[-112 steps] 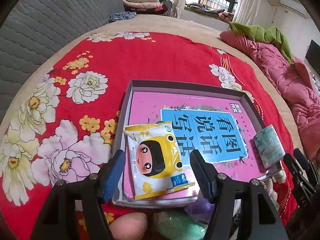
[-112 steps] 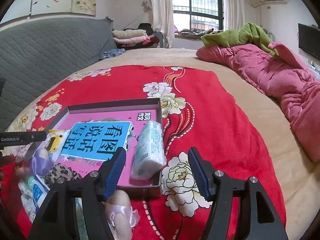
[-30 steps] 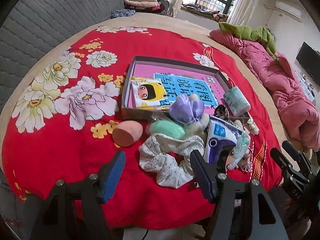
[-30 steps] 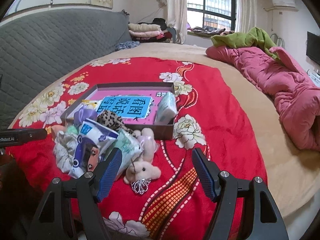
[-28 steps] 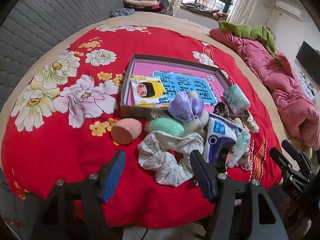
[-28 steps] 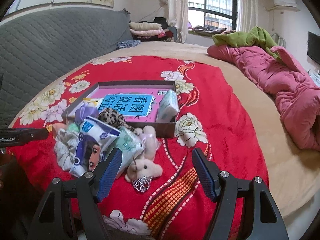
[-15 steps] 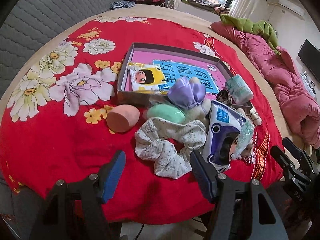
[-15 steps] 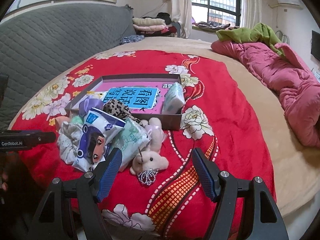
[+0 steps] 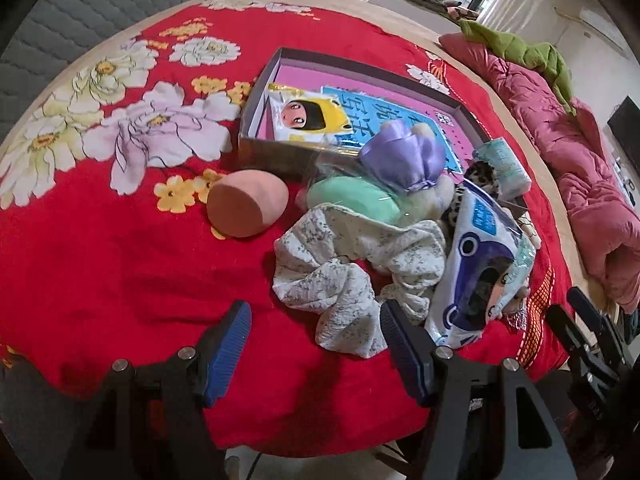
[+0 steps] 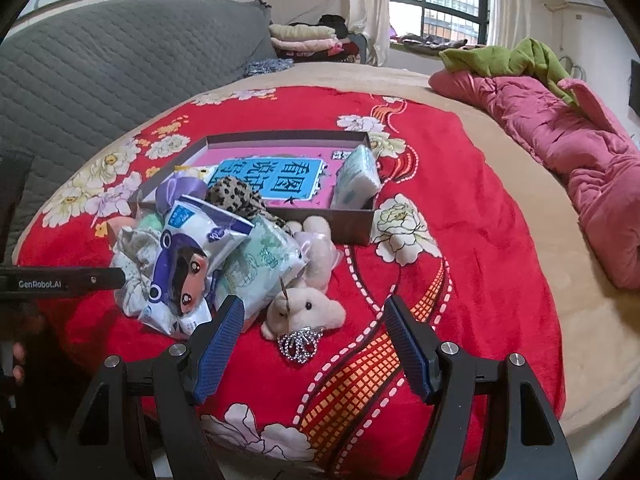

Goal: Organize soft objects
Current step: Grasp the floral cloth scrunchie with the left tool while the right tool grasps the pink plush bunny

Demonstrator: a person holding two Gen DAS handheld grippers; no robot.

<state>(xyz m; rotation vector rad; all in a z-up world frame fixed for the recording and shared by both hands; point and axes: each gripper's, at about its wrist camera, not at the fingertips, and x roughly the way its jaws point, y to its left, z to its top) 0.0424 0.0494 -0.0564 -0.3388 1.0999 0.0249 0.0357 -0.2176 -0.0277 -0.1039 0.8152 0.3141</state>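
We see the plush rabbit (image 10: 306, 306) only from the right gripper (image 10: 314, 330); left gripper (image 9: 316, 340) and right gape, bare red blanket (image 10: 460, 240) rightward.

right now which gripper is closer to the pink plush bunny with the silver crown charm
Right. The right gripper hangs open just in front of the plush bunny. The left gripper sits further left, facing the floral scrunchie, with the pile between it and the bunny.

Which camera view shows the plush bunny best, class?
The right wrist view. There the bunny lies in the open just ahead of the right tool, face and beaded charm plain. In the left wrist view it is almost wholly hidden behind the purple pack; at most a sliver shows at the pack's far edge.
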